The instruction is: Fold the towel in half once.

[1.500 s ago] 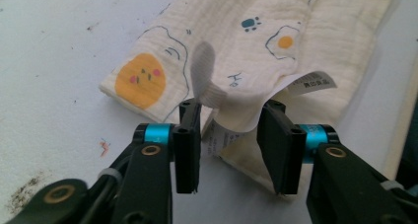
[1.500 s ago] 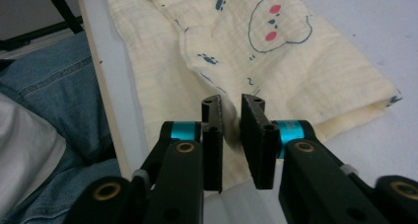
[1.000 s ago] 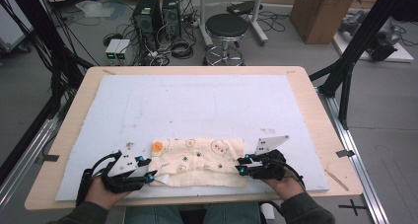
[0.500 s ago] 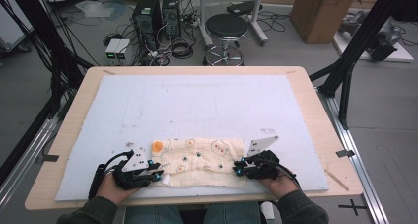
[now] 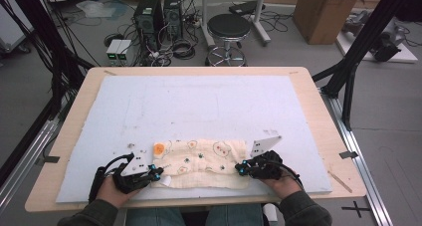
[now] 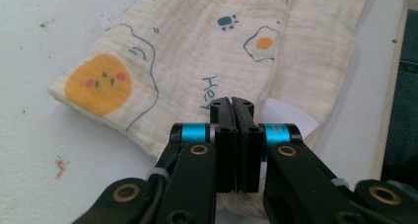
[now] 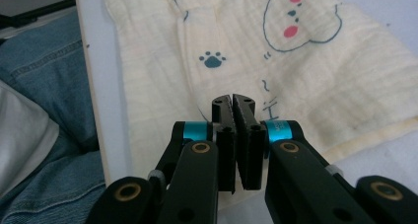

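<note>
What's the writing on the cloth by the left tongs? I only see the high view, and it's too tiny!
Observer: The left gripper view shows "Hey" in blue on the muslin cloth, just ahead of the left tongs.
Operator: Are they squeezed shut?
Observer: Yes, they've just closed; whether cloth is pinched between, I can't tell.
Operator: And the right tongs?
Observer: Just closed too, shut, beside a blue paw print.
</note>
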Available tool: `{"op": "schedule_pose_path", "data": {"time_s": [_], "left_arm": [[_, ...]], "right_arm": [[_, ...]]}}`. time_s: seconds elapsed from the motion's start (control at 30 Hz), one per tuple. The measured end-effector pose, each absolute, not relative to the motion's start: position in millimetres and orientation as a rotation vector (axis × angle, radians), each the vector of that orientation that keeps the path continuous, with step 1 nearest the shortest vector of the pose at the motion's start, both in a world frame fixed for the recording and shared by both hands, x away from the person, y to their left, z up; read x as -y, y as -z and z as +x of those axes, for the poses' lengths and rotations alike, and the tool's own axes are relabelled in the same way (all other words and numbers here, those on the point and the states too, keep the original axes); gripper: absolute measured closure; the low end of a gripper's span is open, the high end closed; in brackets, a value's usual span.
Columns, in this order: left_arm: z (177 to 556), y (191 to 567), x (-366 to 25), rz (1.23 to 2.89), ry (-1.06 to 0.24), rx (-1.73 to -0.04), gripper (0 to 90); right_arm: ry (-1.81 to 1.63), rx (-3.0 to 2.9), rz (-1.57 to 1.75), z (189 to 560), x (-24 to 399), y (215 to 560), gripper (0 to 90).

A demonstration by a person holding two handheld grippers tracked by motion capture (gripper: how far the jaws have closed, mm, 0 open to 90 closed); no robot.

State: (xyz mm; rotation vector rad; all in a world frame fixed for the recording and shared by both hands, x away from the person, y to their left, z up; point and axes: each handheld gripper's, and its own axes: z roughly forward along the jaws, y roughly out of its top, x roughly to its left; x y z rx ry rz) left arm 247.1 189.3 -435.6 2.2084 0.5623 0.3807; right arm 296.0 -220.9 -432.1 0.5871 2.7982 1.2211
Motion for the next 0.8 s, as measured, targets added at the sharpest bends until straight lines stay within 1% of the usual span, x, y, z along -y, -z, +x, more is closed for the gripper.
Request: {"op": "schedule_pose_path", "data": {"time_s": [0.37, 0.63, 0.8], "left_arm": [[243, 427, -197, 2.176, -0.398, -0.565, 88.0], [240, 427, -200, 2.175, -0.391, -0.568, 87.9], [235, 425, -198, 2.179, -0.387, -0.554, 87.9]], "right_arm": [[-1.273, -2.767, 0.576, 293, 226, 417, 88.2], [-1.257, -2.807, 0.565, 290, 225, 420, 88.1], [-1.288, -2.797, 0.569, 285, 229, 415, 88.1]]}}
